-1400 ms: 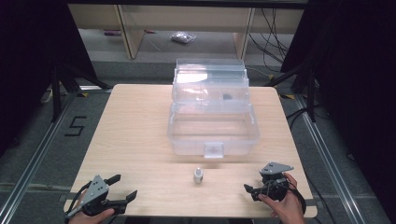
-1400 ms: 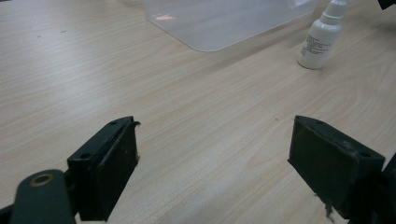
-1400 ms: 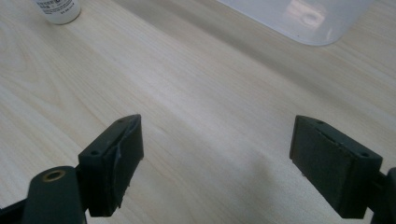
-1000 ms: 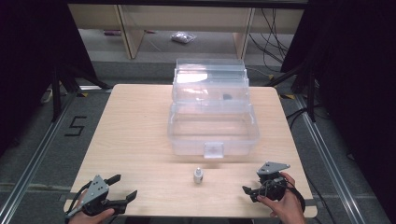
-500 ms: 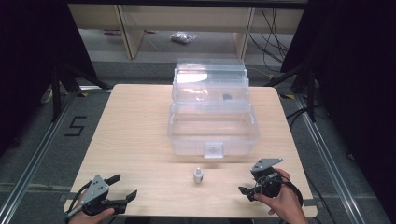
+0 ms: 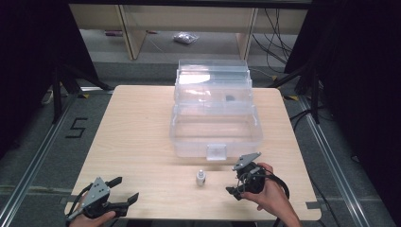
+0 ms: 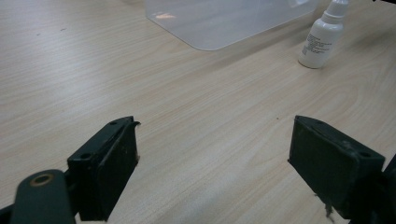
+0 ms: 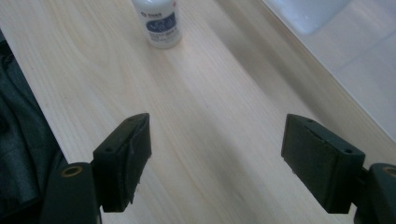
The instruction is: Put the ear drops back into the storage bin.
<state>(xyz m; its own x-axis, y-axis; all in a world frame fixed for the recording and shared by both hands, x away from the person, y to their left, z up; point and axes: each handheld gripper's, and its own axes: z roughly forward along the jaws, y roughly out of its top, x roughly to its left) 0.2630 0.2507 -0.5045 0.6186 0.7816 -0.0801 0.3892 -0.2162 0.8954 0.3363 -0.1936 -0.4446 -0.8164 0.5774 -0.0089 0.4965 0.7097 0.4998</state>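
Observation:
A small white dropper bottle (image 6: 201,178) stands upright on the wooden table (image 6: 142,123), in front of a clear plastic box (image 6: 215,127) with its lid raised. My right gripper (image 6: 232,179) hovers just right of the bottle, pointing at it. Its jaws are open, have just been closing a little, and have nothing between them. In the right gripper view the bottle (image 8: 158,23) is ahead of the right gripper (image 8: 217,149). My left gripper (image 6: 125,189) rests open at the table's front left corner. From the left gripper (image 7: 212,154) the bottle (image 7: 322,39) shows far off.
The box has a white latch (image 6: 216,152) on its front wall and a small dark item (image 6: 230,98) in its upper tray. The box corner (image 7: 224,18) lies ahead of the left gripper. Shelving (image 6: 189,19) stands beyond the table's far edge.
My right gripper has moved left toward the bottle and risen a little, with its grey plate tilting. The left gripper, bottle and box have stayed put.

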